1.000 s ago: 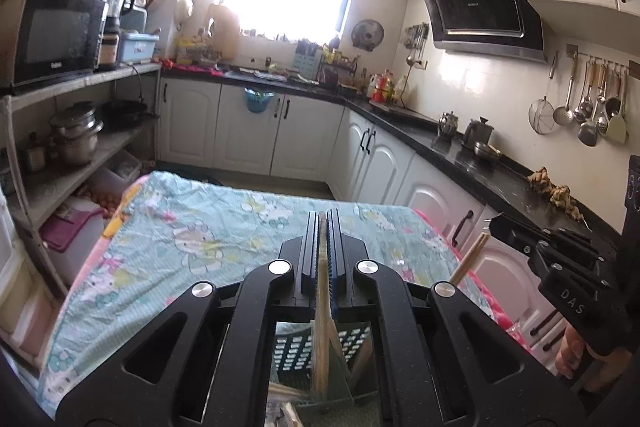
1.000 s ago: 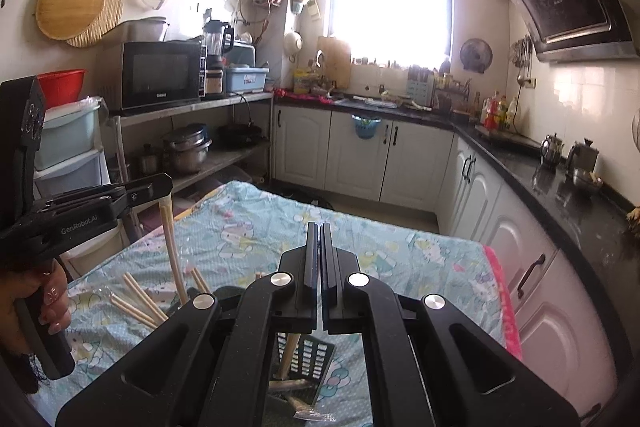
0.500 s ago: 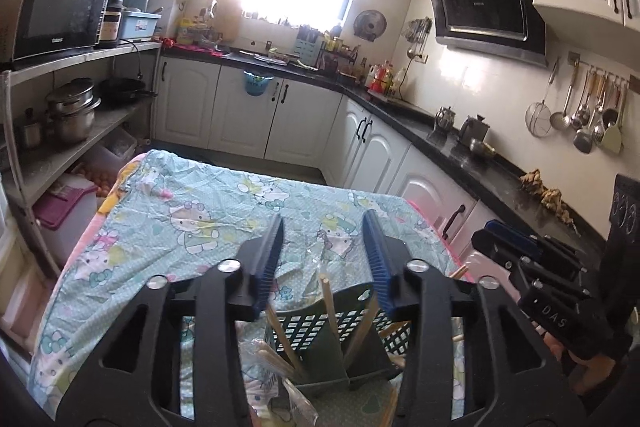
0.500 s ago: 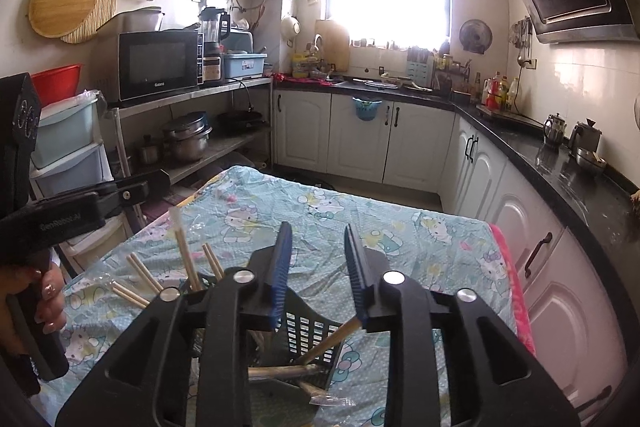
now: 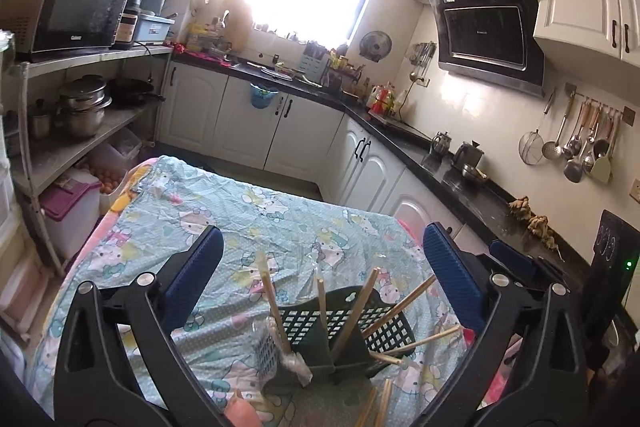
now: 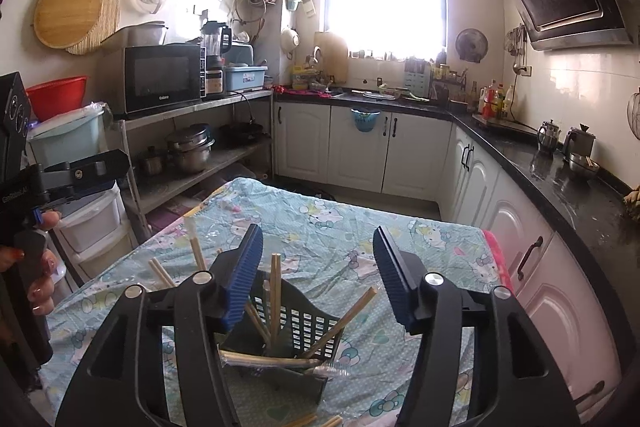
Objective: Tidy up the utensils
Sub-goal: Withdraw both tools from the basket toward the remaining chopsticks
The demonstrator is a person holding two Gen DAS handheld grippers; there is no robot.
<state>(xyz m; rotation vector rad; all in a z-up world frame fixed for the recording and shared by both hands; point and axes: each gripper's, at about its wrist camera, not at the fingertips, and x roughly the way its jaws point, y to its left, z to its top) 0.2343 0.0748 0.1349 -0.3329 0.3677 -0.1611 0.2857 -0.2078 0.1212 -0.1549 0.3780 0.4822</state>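
Both grippers stand over the dark slotted utensil basket (image 5: 352,331) on the cartoon-print tablecloth (image 5: 224,211), and the step in hand looks like the release after dropping chopsticks into it. The left gripper (image 5: 324,267) has just been opening and its jaws now stand spread wide, nothing pinched; the wooden chopsticks (image 5: 348,311) lean upright and fanned out in the basket below and between the blue pads, clear of both. The right gripper (image 6: 316,275) has likewise just been opening, its jaws parted about halfway with no stick pressed by either pad; one chopstick (image 6: 275,291) rises in the gap between them, just beside the left pad, while others slant across the basket's compartments beneath. A plastic-wrapped pair (image 6: 276,361) lies across the basket's near rim, below the right jaws. A few loose sticks (image 6: 160,273) rest on the cloth to the left of the right jaws, and more show at the bottom edge of both views. The next move, I judge, calls for lifting clear of the standing sticks without knocking them, then lining open jaws over a loose stick on the cloth
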